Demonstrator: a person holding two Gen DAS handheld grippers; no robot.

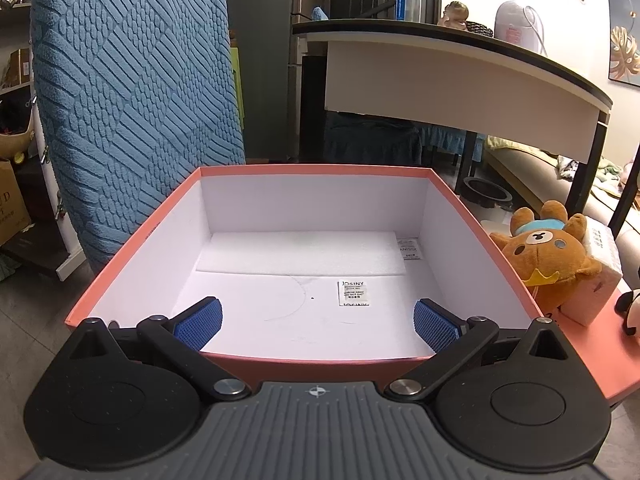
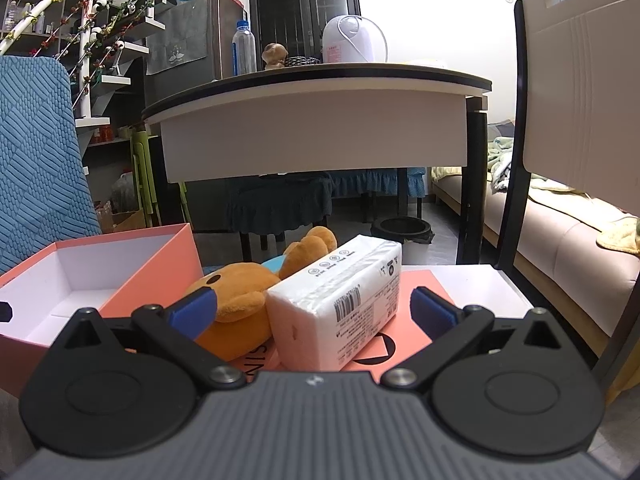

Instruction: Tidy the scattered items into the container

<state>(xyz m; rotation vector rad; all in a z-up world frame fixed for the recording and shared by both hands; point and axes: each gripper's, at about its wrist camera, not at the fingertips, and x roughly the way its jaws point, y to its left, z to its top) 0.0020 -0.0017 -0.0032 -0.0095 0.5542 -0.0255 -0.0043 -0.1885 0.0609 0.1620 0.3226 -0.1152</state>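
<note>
From my left camera the container, a salmon-pink box (image 1: pixel 120 254) with white inner walls, sits straight ahead of me, open at the top; on its floor I see a white foam sheet (image 1: pixel 300 254) against the far wall and a small desiccant sachet (image 1: pixel 352 292) lying near the middle, with a second sachet (image 1: pixel 409 247) at the far right corner. My left hand-held gripper (image 1: pixel 318 320) hangs over the box's near edge with its blue pads spread wide and nothing between them. Just right of the box lies a brown plush bear (image 1: pixel 540 252) with a blue headband, touching a white tissue pack (image 1: pixel 600 256); both rest on the box's pink lid (image 1: pixel 600 344), which lies flat on the worktop, and a small black-and-white toy (image 1: pixel 632 310) shows at the right edge of the lid. From my right camera the tissue pack (image 2: pixel 340 300) lies lengthwise in front of me, its near end between the fingers of my right hand-held gripper (image 2: pixel 314 310), whose pads stand wide apart and touch nothing I can see; the bear (image 2: pixel 244 304) lies against the pack's left side, and the box (image 2: pixel 156 272) sits further left. Beyond them stands a dark-edged table (image 2: pixel 320 80) carrying a water bottle (image 2: pixel 244 48), with a chair back (image 2: pixel 580 80) at the right and a blue textured cover (image 2: pixel 36 160) at the left.
</note>
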